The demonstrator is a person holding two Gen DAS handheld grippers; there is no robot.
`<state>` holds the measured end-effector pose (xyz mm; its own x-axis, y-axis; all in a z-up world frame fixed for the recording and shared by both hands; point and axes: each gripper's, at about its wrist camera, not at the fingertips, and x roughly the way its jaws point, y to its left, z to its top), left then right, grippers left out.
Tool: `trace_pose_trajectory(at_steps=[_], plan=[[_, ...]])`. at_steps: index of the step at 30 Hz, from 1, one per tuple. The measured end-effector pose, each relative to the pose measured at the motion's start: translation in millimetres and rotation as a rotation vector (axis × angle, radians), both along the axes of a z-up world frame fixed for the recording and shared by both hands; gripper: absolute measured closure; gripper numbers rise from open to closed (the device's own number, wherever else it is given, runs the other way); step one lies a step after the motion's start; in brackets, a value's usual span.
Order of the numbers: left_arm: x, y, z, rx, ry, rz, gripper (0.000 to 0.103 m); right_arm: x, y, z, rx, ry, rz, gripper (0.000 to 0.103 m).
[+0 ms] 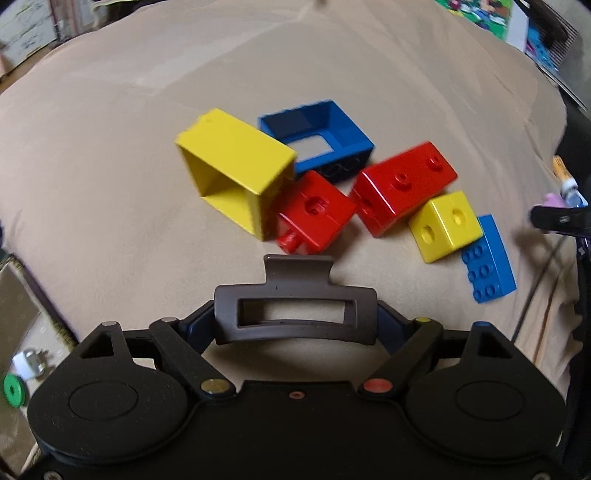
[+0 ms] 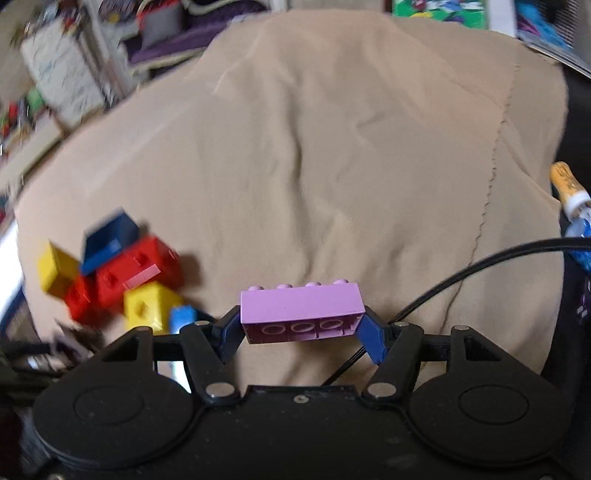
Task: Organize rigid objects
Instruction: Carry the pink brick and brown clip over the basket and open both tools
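Observation:
My left gripper (image 1: 295, 321) is shut on a brown hair claw clip (image 1: 295, 306), held just in front of a pile of toy blocks on the tan cloth (image 1: 110, 147). The pile holds a hollow yellow block (image 1: 236, 170), a hollow blue block (image 1: 321, 136), a small red block (image 1: 317, 214), a long red block (image 1: 402, 184), a small yellow block (image 1: 447, 225) and a flat blue brick (image 1: 489, 262). My right gripper (image 2: 301, 328) is shut on a pink studded brick (image 2: 301, 310), right of the same pile (image 2: 122, 273). The right gripper's tip shows in the left view (image 1: 557, 218).
A black cable (image 2: 480, 258) runs across the cloth at the right. An orange-capped bottle (image 2: 570, 192) lies off the cloth's right edge. Cluttered shelves (image 2: 62, 74) and colourful boxes (image 2: 439, 11) stand behind. A green wheel (image 1: 14, 389) lies low at the left.

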<state>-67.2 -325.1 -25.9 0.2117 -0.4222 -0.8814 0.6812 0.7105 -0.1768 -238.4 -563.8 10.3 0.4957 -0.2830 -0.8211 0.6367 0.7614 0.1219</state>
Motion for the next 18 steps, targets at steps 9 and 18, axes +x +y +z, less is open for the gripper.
trace_pose_trajectory(at_steps=[9, 18], plan=[[2.1, 62.6, 41.3, -0.011, 0.003, 0.146, 0.021, -5.1, 57.4, 55.4, -0.003, -0.159, 0.055, 0.039], [33.0, 176.4, 55.0, 0.033, -0.04, 0.383, 0.021, 54.1, 165.9, 53.5, 0.023, -0.107, 0.281, 0.039]])
